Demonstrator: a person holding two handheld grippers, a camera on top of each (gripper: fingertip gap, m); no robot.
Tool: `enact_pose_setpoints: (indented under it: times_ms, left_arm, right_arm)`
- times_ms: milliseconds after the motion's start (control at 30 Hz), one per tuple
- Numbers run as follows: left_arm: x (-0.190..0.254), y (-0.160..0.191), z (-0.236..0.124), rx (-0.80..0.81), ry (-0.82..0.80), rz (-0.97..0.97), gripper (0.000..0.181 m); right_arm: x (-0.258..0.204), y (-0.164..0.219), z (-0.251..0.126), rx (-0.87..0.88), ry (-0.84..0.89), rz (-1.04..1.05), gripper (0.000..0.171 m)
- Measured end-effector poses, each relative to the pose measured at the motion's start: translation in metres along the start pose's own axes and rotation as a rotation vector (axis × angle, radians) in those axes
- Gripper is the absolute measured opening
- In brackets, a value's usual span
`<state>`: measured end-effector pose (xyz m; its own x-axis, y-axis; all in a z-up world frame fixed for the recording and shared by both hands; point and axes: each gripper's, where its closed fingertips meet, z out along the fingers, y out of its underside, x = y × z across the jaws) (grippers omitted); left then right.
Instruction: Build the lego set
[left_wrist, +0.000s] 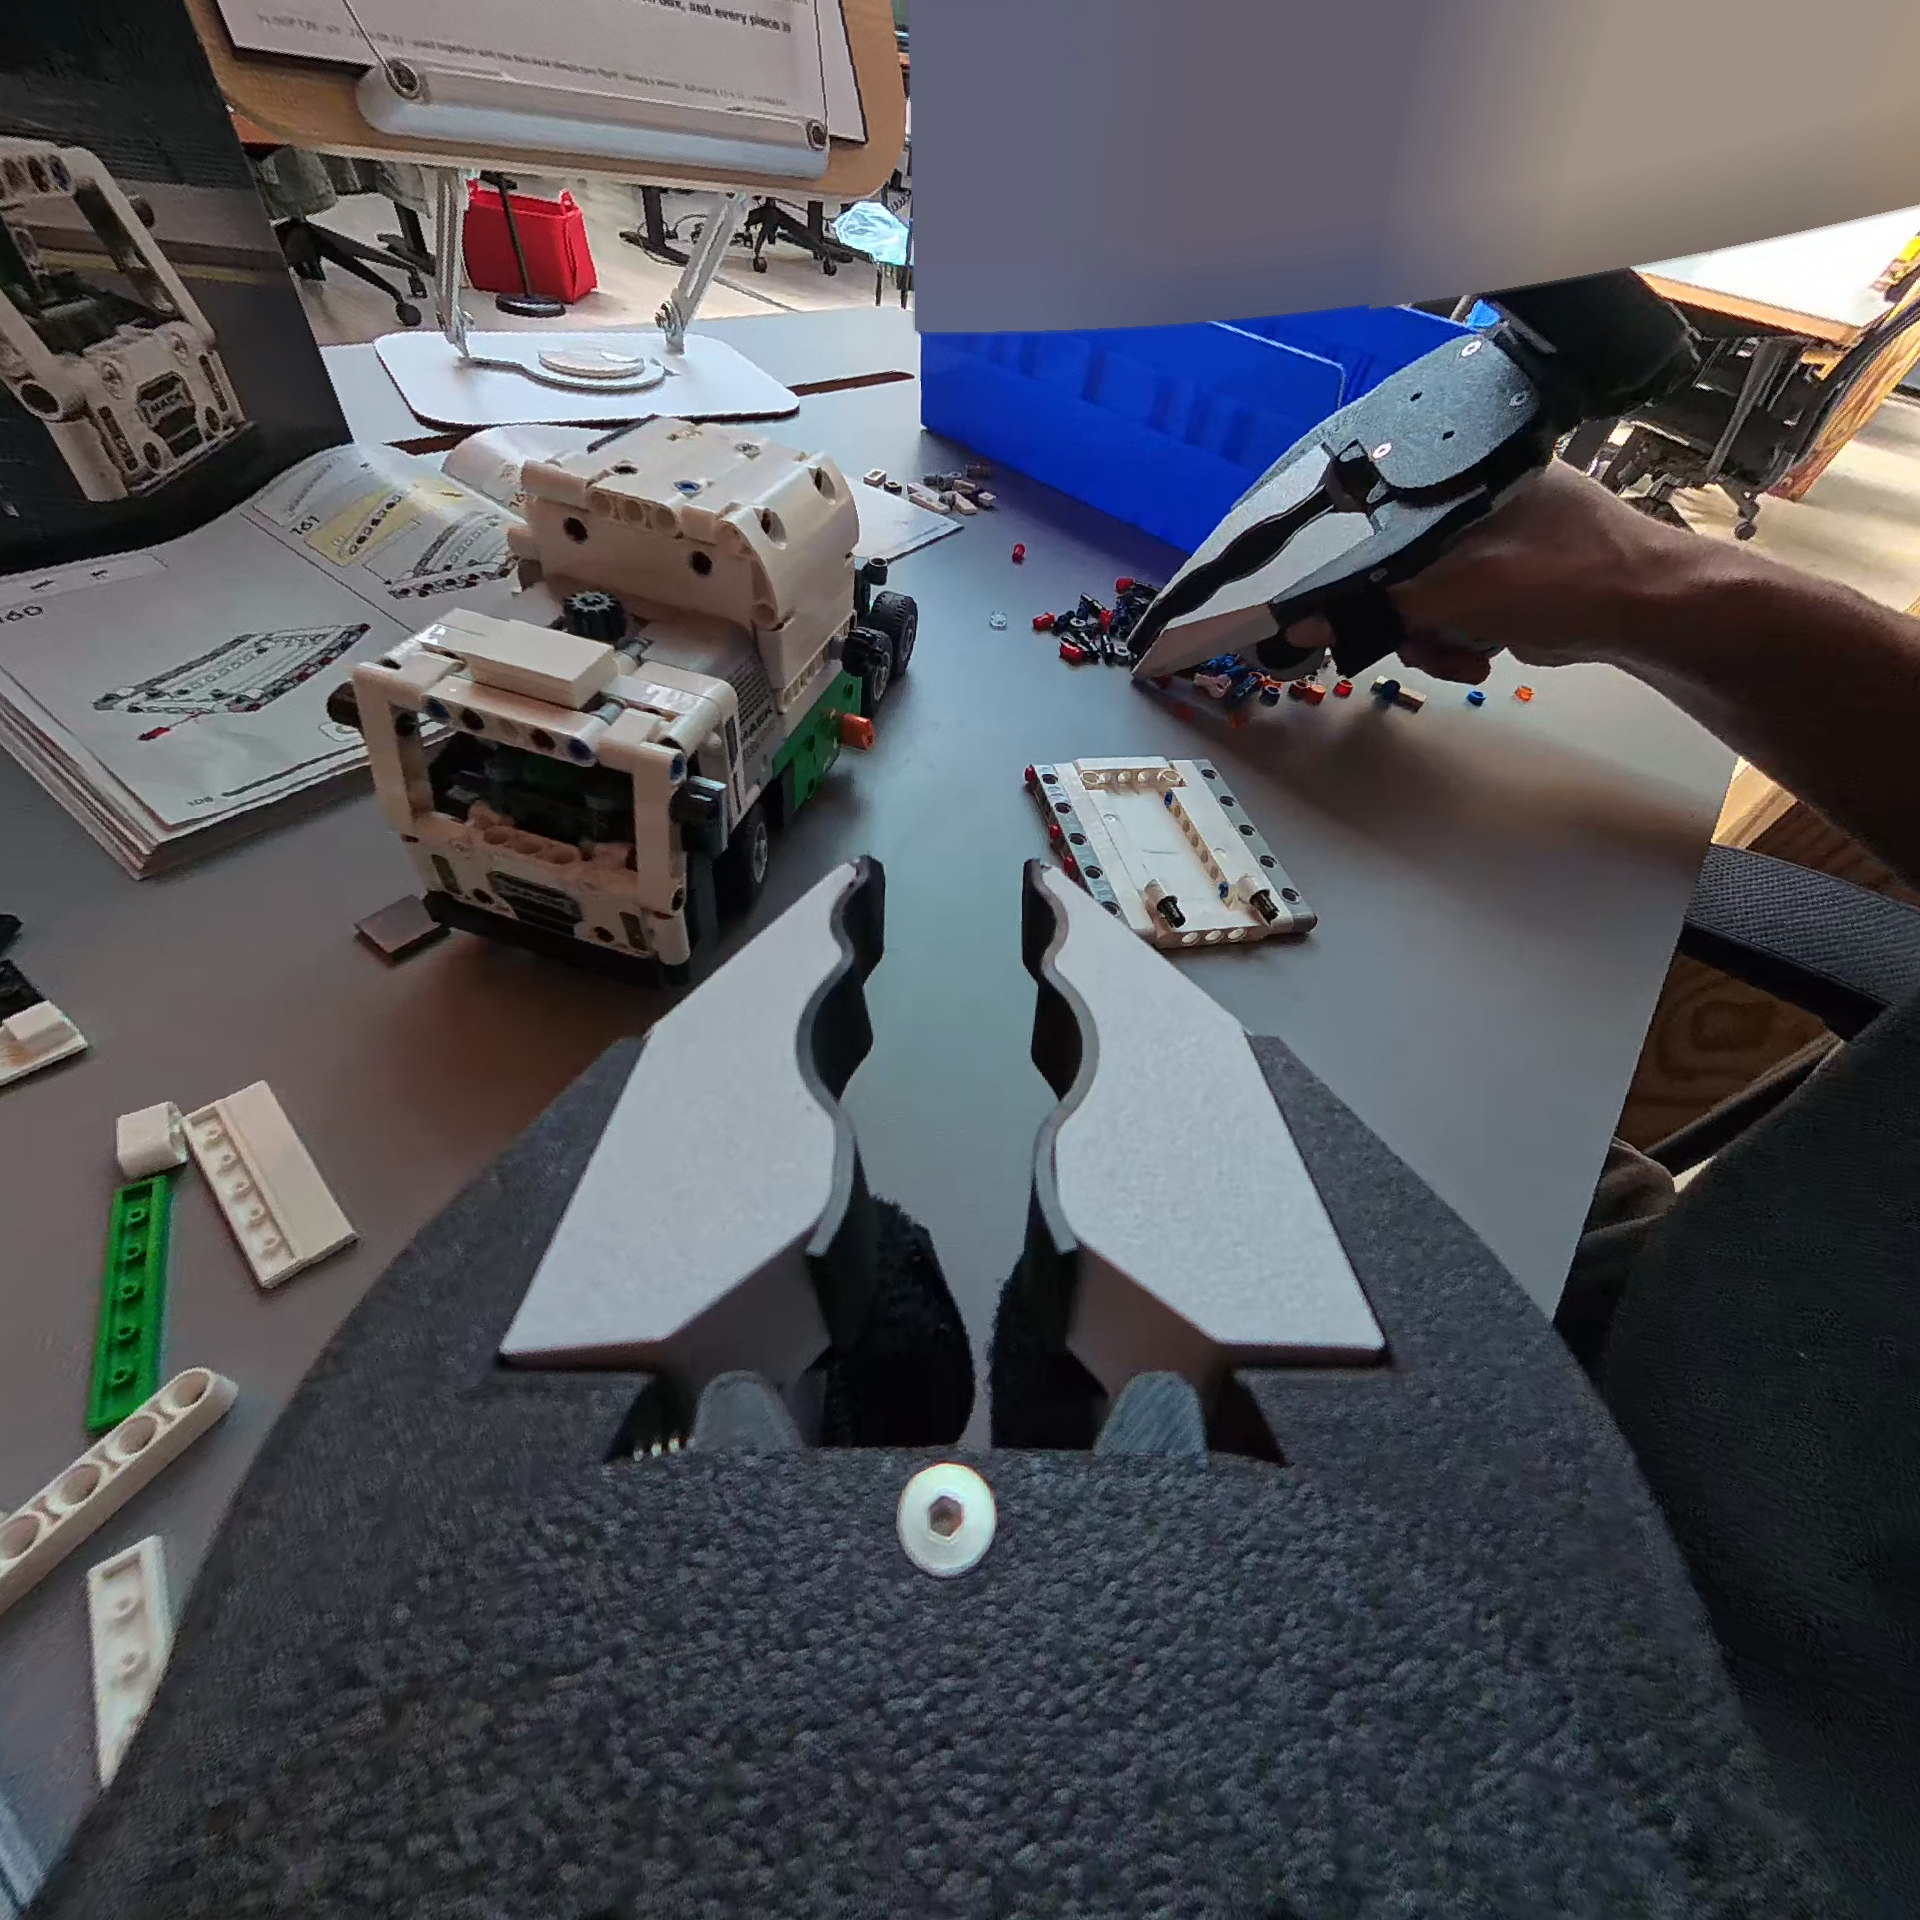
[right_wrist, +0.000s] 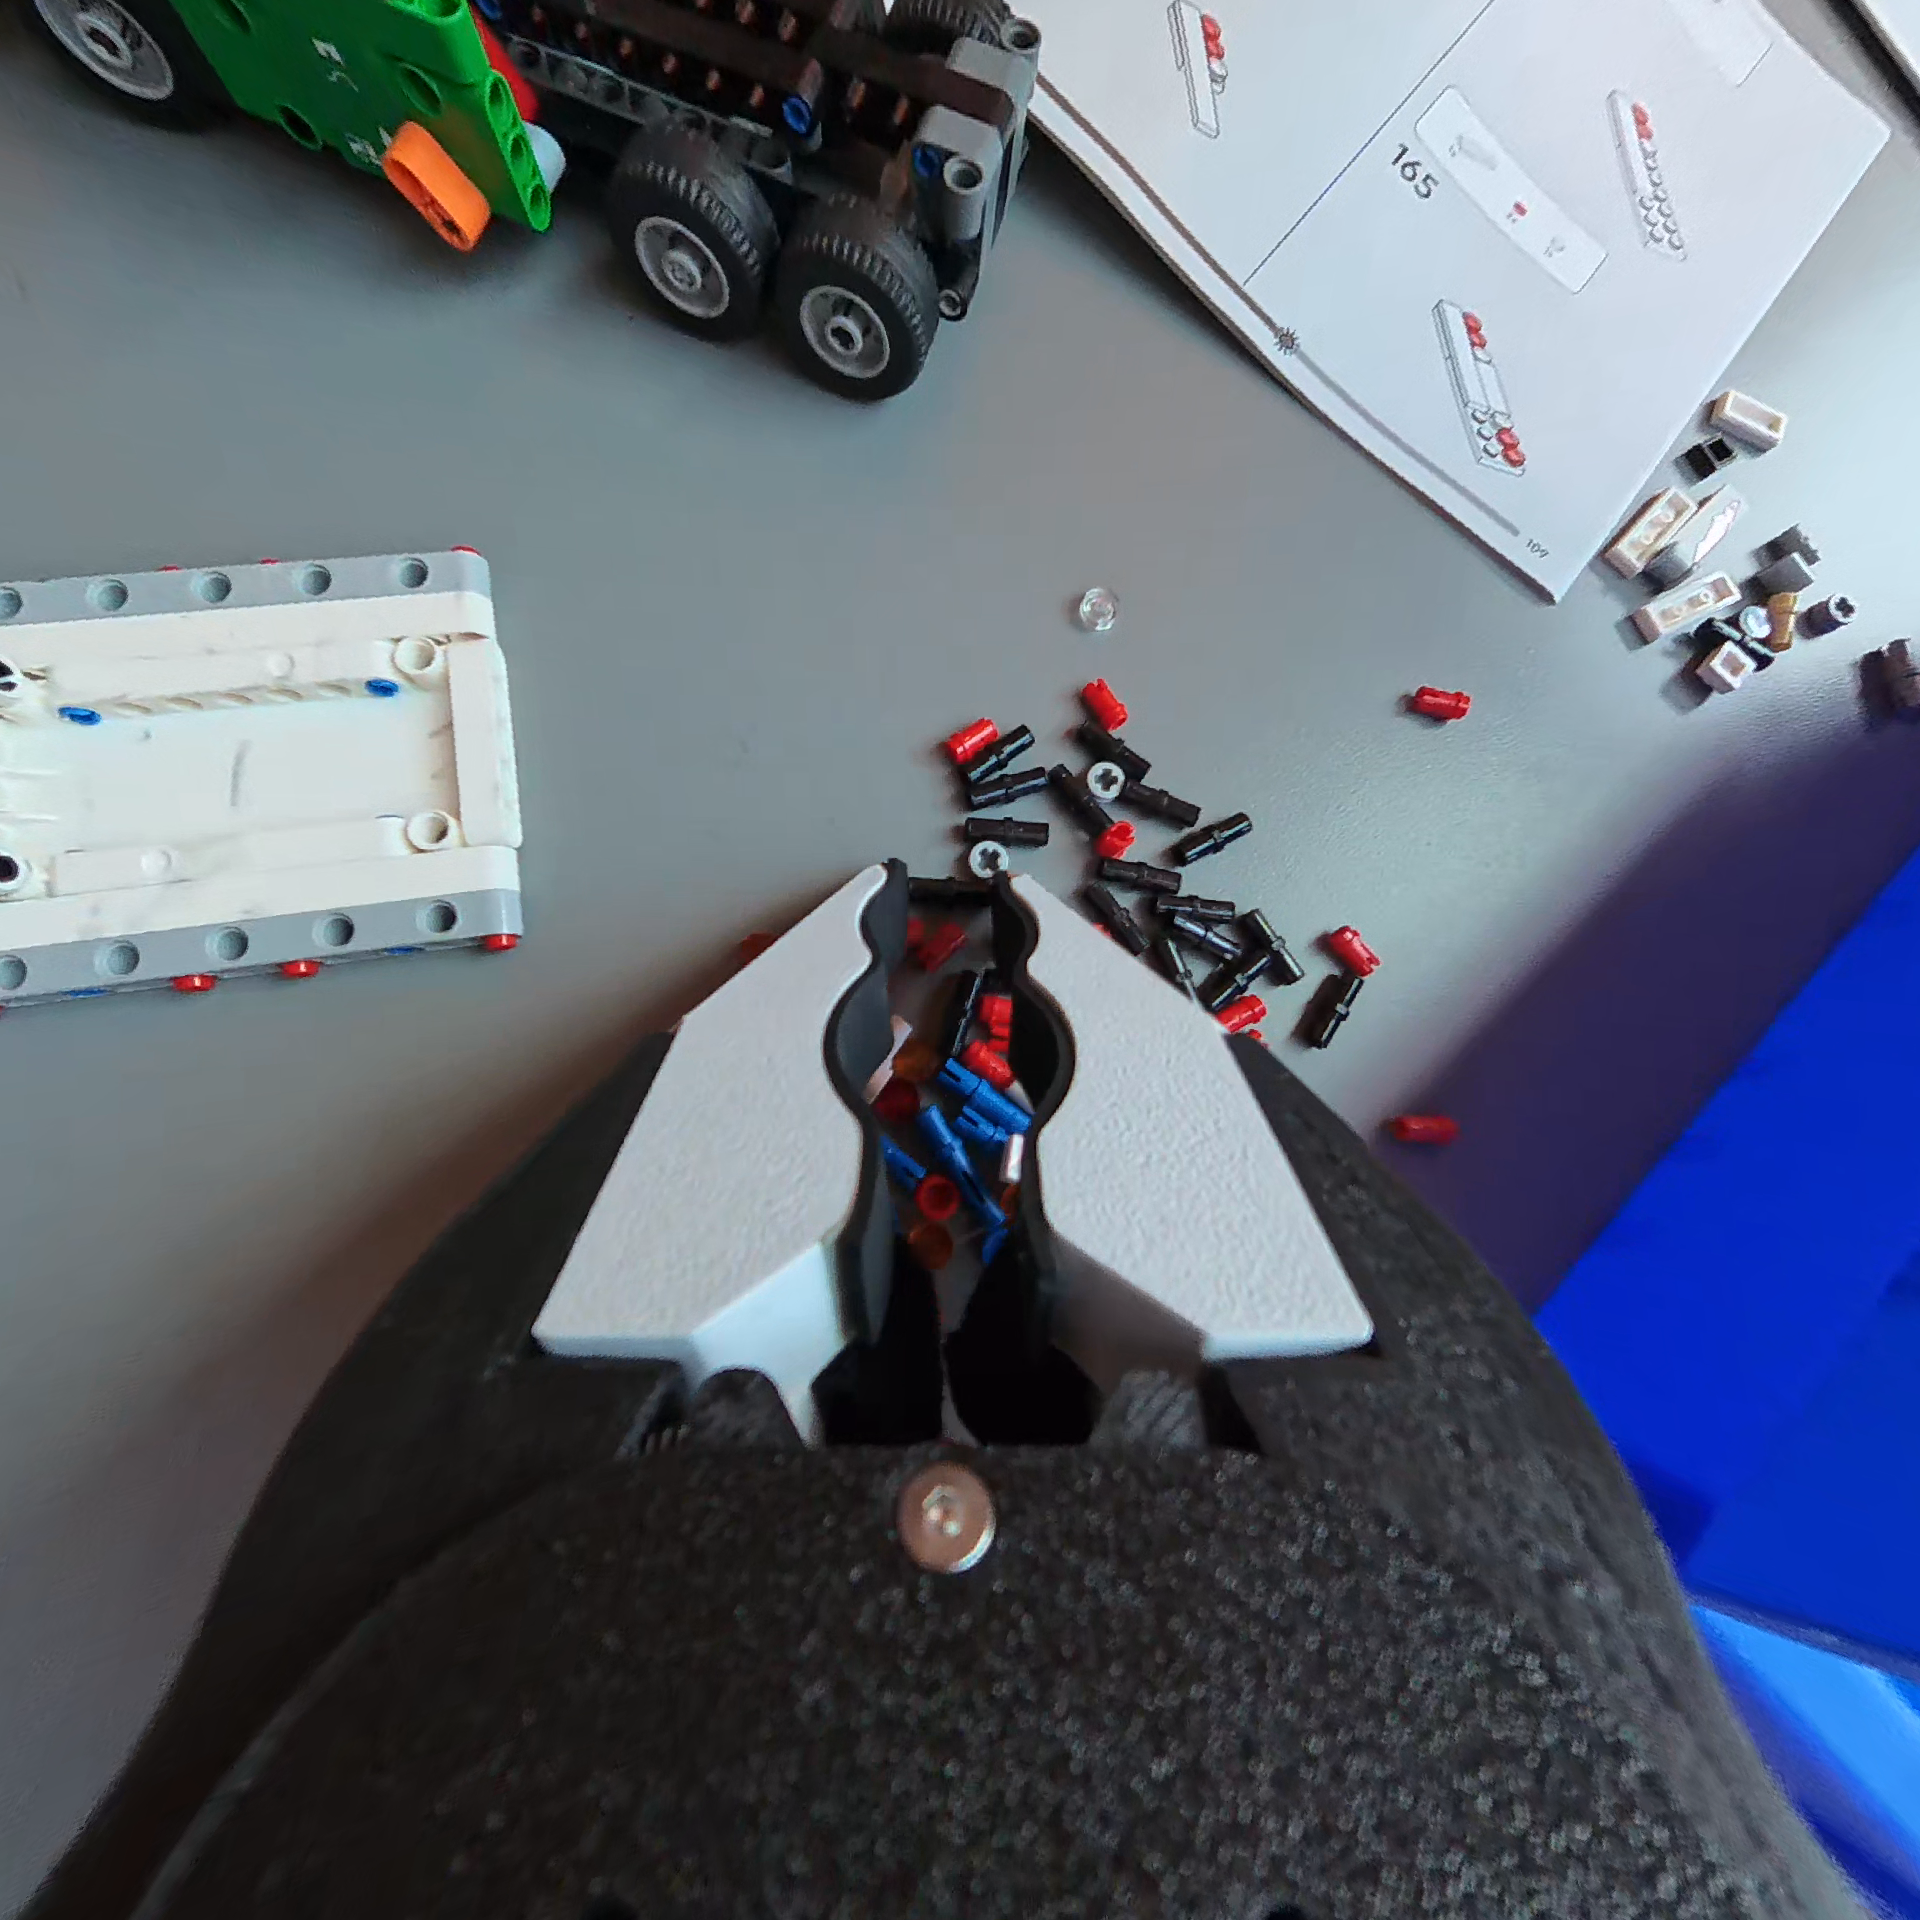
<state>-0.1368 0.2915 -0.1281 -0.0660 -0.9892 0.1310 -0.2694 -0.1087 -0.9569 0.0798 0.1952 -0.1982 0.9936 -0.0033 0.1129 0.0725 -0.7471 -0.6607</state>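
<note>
A white and green lego truck (left_wrist: 623, 707) stands on the grey table; its rear wheels show in the right wrist view (right_wrist: 769, 270). A flat white and grey panel assembly (left_wrist: 1169, 847) lies to its right, also in the right wrist view (right_wrist: 260, 769). My left gripper (left_wrist: 951, 878) is open and empty, above the table between truck and panel. My right gripper (right_wrist: 948, 881) is down on a pile of red, black and blue pins (right_wrist: 1143, 831), its tips closed on a black pin (right_wrist: 940, 890). It also shows in the left wrist view (left_wrist: 1143, 670), held by a hand.
An open instruction booklet (left_wrist: 208, 644) lies left of the truck. A blue bin (left_wrist: 1143, 416) stands behind the pins. A green plate (left_wrist: 130, 1299), white plates (left_wrist: 270, 1184) and a white beam (left_wrist: 104, 1475) lie at front left. Small tan and grey pieces (right_wrist: 1714, 582) lie by the booklet. The left gripper's tips are roughly 25 cm from the right gripper's. From the left gripper's tips to the white beam (left_wrist: 104, 1475) is close to 15 cm.
</note>
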Motion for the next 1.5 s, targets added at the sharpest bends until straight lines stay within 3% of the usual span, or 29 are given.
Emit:
enact_pose_setpoints:
  times_ms: [167, 300, 400, 533, 633, 733, 833, 1000, 1133, 1333, 1500]
  left_arm:
    - [0.000, 0.000, 0.001, -0.004, -0.007, 0.008, 0.024]
    - [0.000, 0.001, 0.001, -0.004, -0.016, 0.023, 0.024]
    - [0.000, 0.001, 0.002, -0.010, -0.019, 0.026, 0.024]
    - [0.000, 0.002, 0.003, -0.021, -0.040, 0.046, 0.024]
    - [-0.002, 0.009, 0.010, -0.081, -0.071, 0.055, 0.026]
    - [0.027, 0.015, 0.032, -0.147, 0.043, -0.014, 0.036]
    - [0.036, 0.028, 0.055, -0.261, 0.051, -0.050, 0.041]
    - [0.041, 0.030, 0.082, -0.328, 0.124, -0.130, 0.039]
    - [0.047, 0.043, 0.103, -0.448, 0.142, -0.079, 0.037]
    - [0.040, 0.050, 0.104, -0.508, 0.119, 0.013, 0.024]
    - [0.021, 0.055, 0.080, -0.554, 0.120, 0.091, 0.024]
  right_arm:
    - [-0.008, -0.017, -0.017, 0.095, 0.015, -0.063, 0.014]
    - [-0.081, -0.020, -0.052, 0.185, -0.275, -0.172, 0.014]
    - [-0.122, -0.006, -0.060, 0.182, -0.367, -0.171, 0.014]
    - [-0.144, 0.019, -0.041, 0.085, -0.307, -0.230, 0.015]
    - [-0.148, 0.018, -0.038, 0.097, -0.291, -0.215, 0.014]
    - [-0.149, 0.015, -0.034, 0.104, -0.282, -0.205, 0.015]
    - [-0.146, 0.012, -0.035, 0.117, -0.270, -0.201, 0.028]
    - [-0.145, 0.011, -0.060, 0.238, -0.285, -0.145, 0.026]
    - [-0.133, 0.020, -0.082, 0.258, -0.276, -0.176, 0.025]
    - [-0.049, 0.041, -0.124, 0.271, -0.087, -0.091, 0.021]
    - [0.003, 0.074, -0.126, 0.217, 0.027, 0.002, 0.021]
